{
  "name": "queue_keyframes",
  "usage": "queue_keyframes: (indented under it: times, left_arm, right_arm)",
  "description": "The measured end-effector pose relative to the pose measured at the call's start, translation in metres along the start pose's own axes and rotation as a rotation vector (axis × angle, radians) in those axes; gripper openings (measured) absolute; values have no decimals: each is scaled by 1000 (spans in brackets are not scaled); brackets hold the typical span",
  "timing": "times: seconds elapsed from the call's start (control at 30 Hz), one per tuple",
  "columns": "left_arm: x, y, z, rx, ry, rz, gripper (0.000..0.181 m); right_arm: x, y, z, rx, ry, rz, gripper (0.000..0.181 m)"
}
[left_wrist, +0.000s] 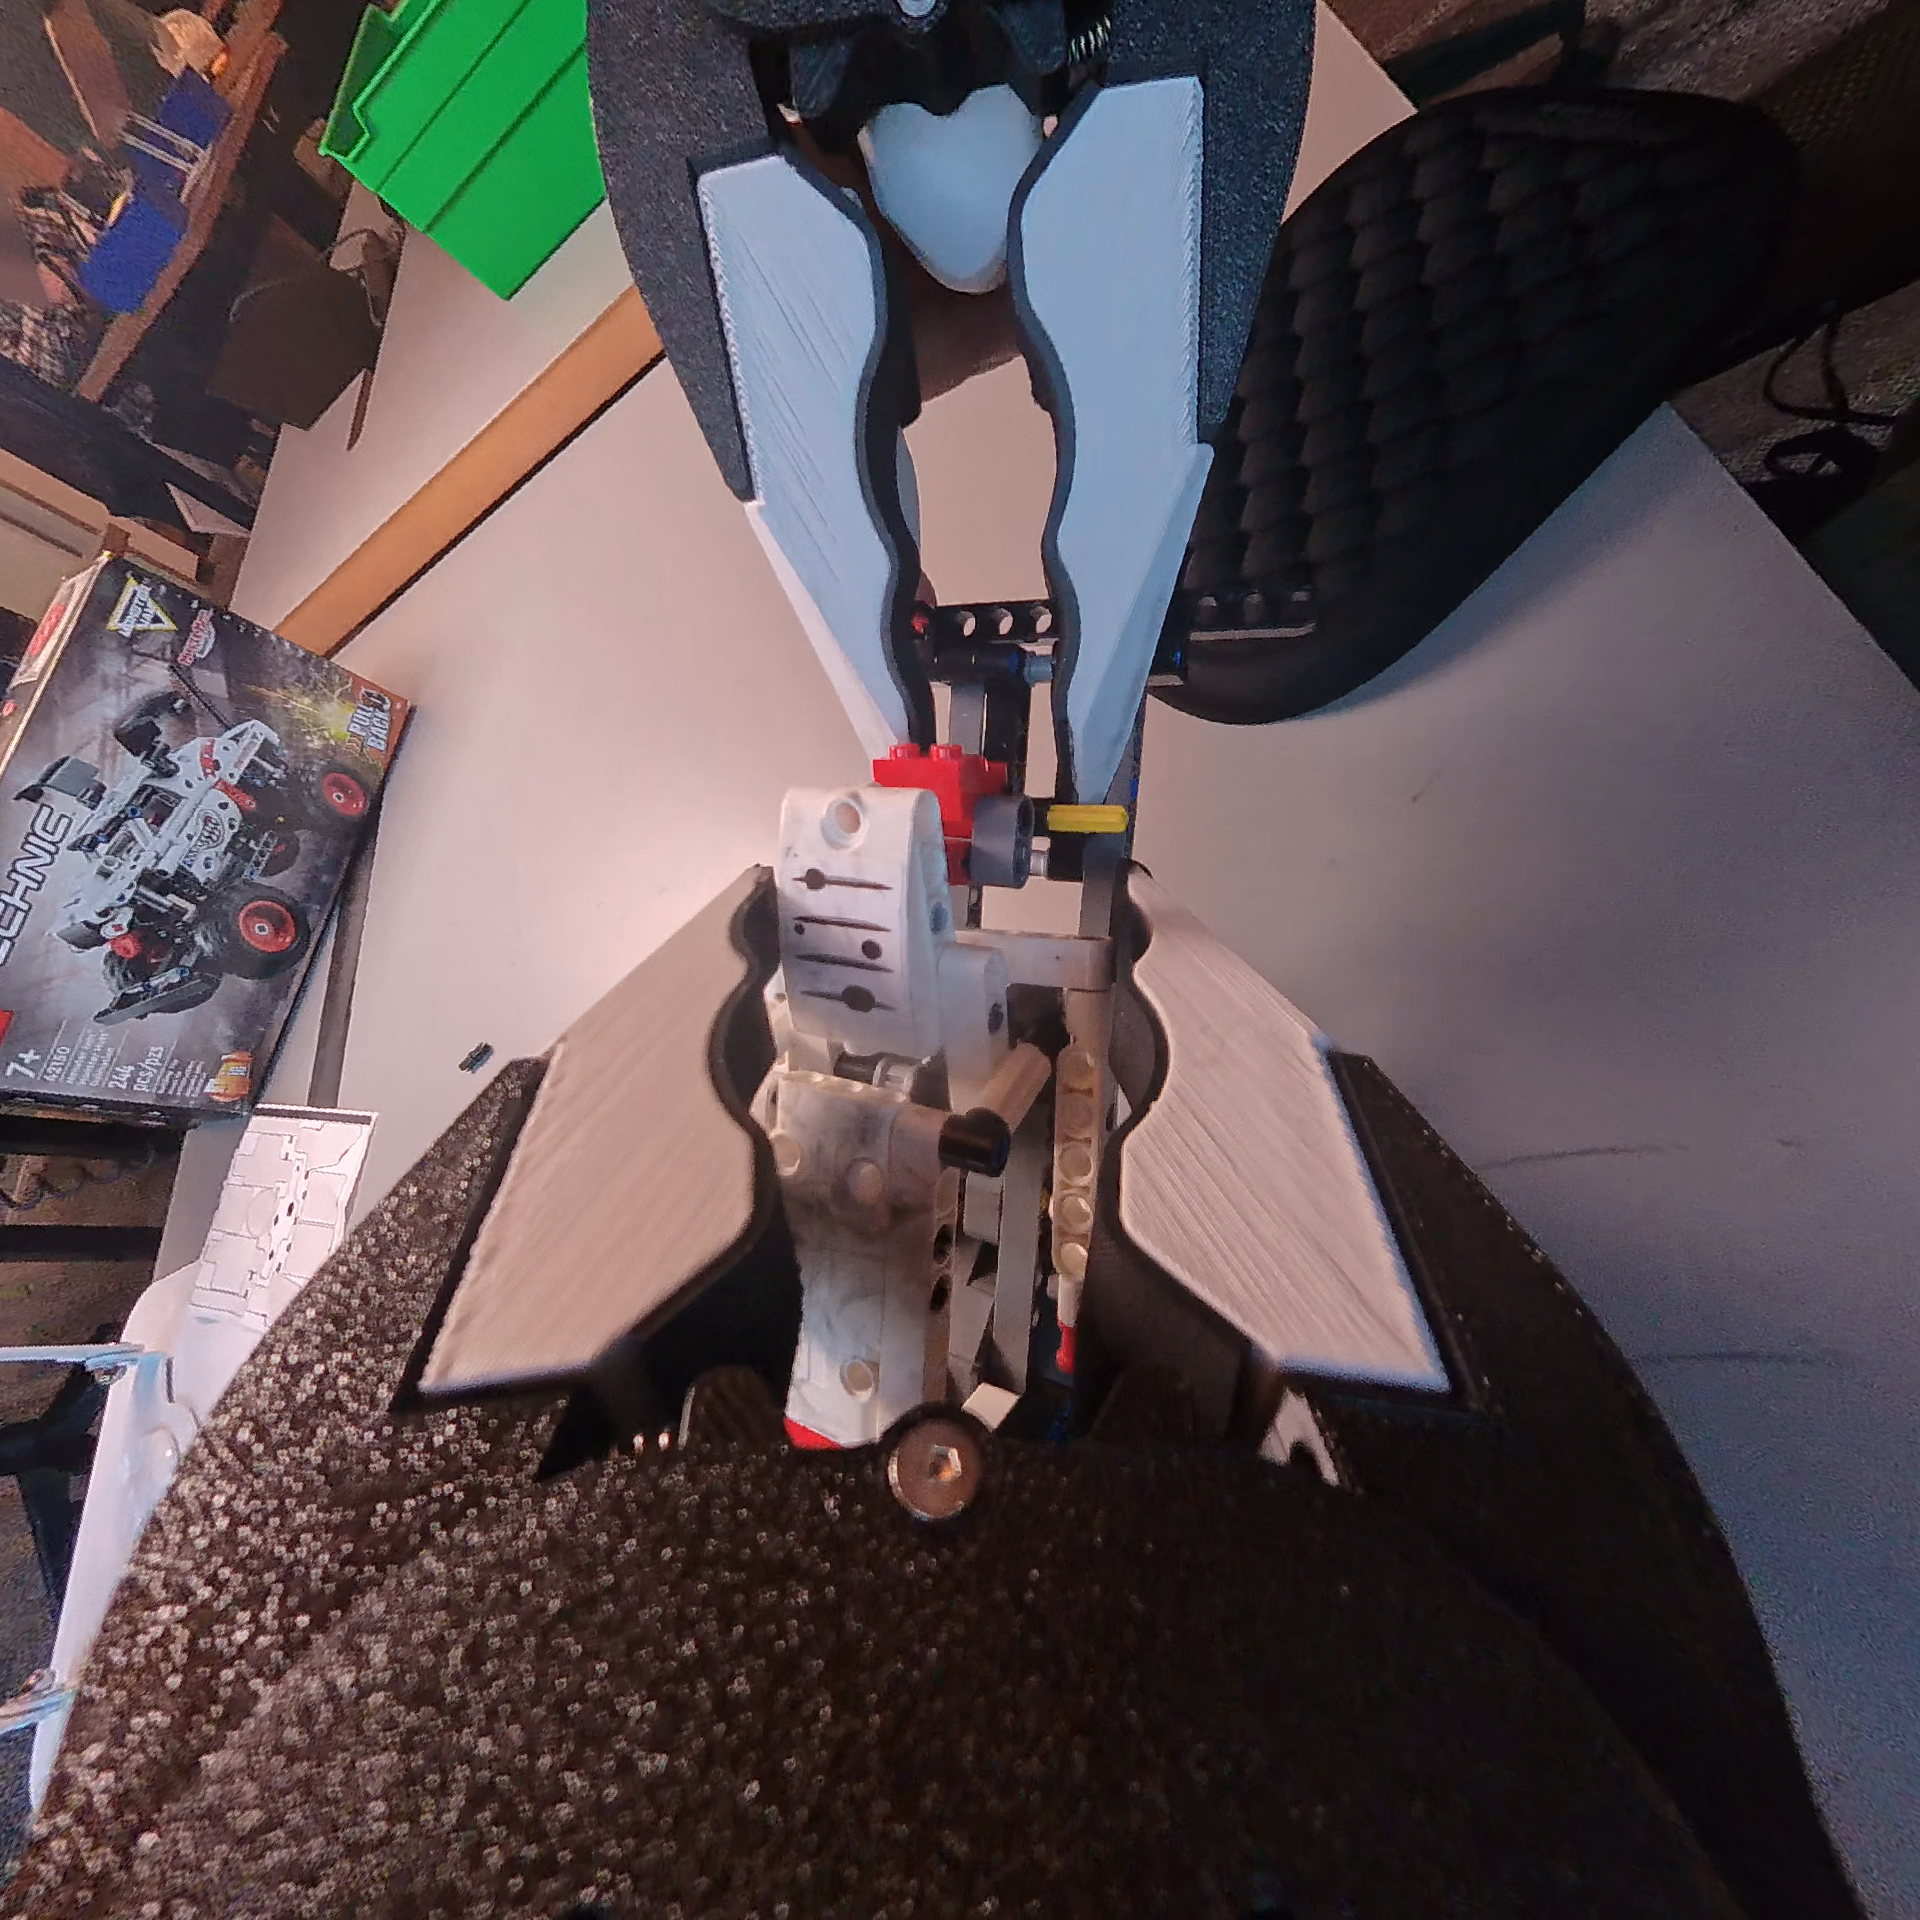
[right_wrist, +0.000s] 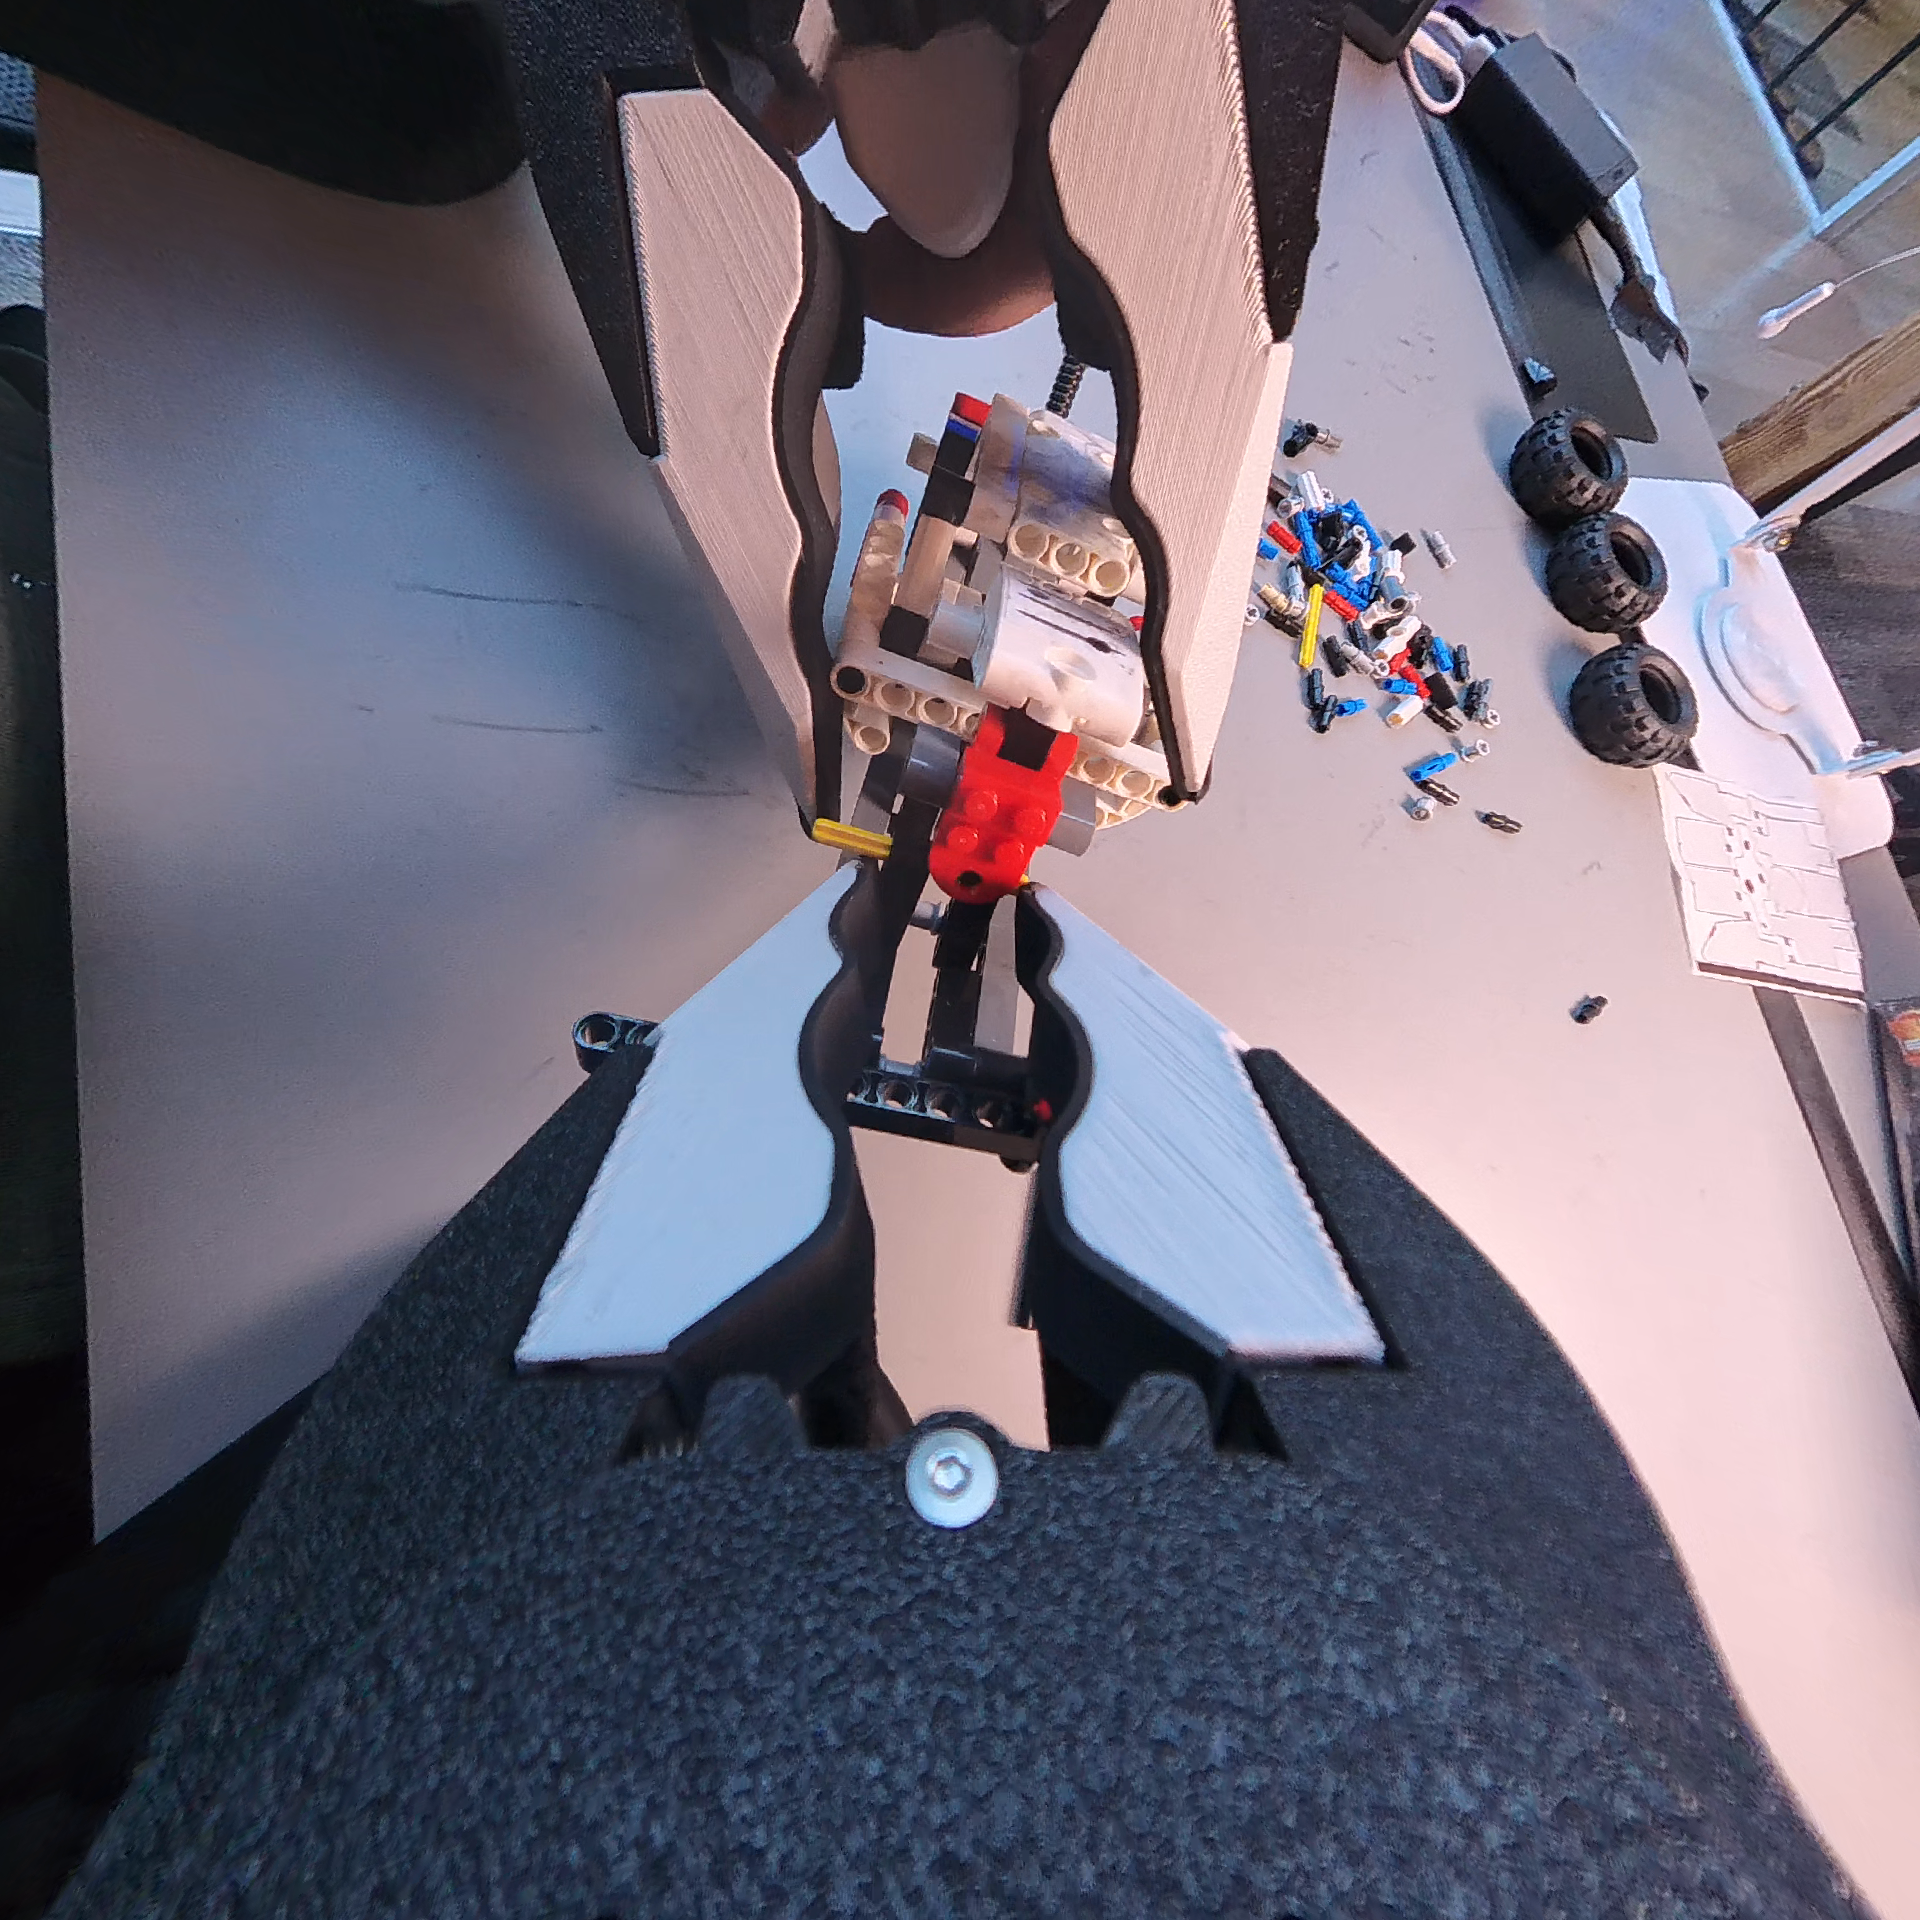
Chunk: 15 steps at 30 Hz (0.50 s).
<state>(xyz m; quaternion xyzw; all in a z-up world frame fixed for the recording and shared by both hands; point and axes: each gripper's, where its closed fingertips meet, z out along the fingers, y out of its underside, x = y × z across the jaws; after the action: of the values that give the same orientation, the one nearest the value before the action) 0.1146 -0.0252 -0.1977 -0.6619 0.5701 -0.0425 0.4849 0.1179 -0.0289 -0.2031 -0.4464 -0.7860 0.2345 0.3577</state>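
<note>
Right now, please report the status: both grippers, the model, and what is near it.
Left gripper shut on brick model, white end. Right gripper shut on its black frame end. Loose pins and three tyres lie on the table beside.

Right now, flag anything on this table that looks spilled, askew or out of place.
A pile of small loose pins lies scattered on the white table, with stray black pins apart from it. Three tyres sit unmounted. The half-built model, held between both grippers, looks intact.
</note>
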Motion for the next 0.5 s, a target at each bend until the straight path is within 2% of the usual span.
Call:
queue_keyframes:
  times: [0.13, 0.23, 0.4, 0.5]
  left_arm:
    - [6, 0, 4, -5, 2, 34, 61]
    - [3, 1, 2, 2, -8, 22, 61]
    - [5, 4, 6, -23, -11, 59, 62]
    - [3, 6, 5, -39, -11, 19, 73]
  right_arm:
    - [-8, 7, 5, -29, -18, -32, 21]
    - [-5, 5, 4, 28, -4, 26, 20]
    - [-6, 11, 9, 39, -10, 59, 20]
    - [-5, 11, 9, 67, 8, 86, 21]
